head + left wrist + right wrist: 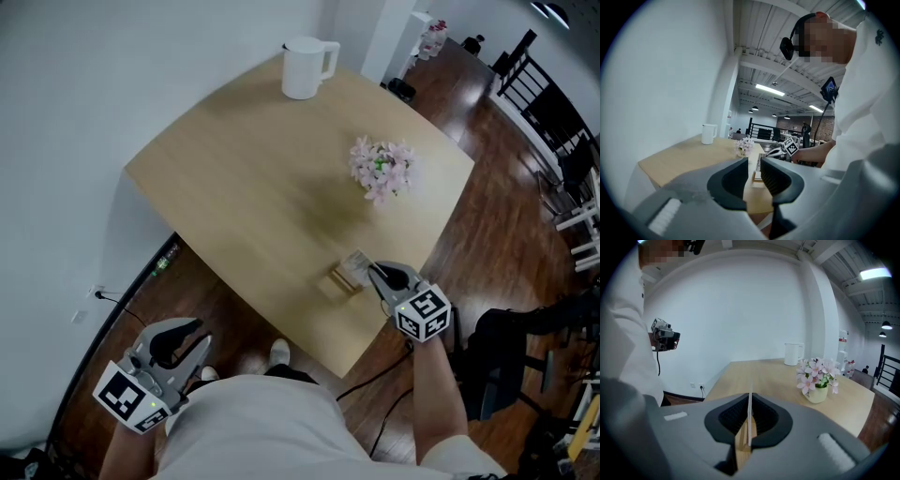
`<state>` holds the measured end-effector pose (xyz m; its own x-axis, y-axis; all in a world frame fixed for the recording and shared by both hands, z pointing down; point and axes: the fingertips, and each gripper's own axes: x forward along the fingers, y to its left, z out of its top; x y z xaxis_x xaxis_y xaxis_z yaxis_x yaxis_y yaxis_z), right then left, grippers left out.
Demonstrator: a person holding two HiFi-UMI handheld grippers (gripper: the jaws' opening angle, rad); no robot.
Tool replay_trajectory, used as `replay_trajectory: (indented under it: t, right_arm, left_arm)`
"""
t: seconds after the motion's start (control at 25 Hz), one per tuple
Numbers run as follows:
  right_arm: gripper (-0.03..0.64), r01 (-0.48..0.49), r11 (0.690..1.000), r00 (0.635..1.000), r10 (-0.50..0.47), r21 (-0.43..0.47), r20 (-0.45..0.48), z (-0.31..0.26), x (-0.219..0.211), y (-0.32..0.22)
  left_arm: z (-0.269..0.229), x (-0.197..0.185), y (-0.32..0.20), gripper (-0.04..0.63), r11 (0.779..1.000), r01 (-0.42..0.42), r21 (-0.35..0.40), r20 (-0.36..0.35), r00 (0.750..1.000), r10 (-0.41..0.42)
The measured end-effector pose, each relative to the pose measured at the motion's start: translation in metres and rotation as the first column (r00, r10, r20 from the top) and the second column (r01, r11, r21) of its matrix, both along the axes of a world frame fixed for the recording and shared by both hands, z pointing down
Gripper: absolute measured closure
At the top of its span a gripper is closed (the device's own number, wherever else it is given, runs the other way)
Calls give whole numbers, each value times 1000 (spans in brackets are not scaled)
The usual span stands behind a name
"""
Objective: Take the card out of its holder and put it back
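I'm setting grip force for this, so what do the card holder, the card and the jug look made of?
Card holder: likely pale wood, matte, tan block. Card: thin, stiff white sheet, plastic or cardstock; it stands straight edge-on. Jug: smooth matte white, ceramic or plastic, unclear.

I see the card as a thin pale sheet standing upright, edge-on to me, pinched between the closed jaws of my right gripper. Its lower part meets the holder, a small light wooden block lying flat on the desk near the front edge, about five o'clock from the desk's middle.
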<state>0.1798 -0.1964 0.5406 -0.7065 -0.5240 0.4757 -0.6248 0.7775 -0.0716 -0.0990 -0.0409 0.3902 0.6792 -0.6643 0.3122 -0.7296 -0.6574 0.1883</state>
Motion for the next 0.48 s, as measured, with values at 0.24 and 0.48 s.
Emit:
replay_trajectory:
  t: [0.24,0.48]
  right_arm:
    - [595,18,1000,1000,-18,-24,3,13,1,-1]
    - [595,20,998,1000,-19,-56,21,32,2,-3]
  left_arm:
    - [0,6,-5,505,1000,-10,-17,3,1000,11]
    - [3,8,-8,505,999,-14,-39,8,1000,14]
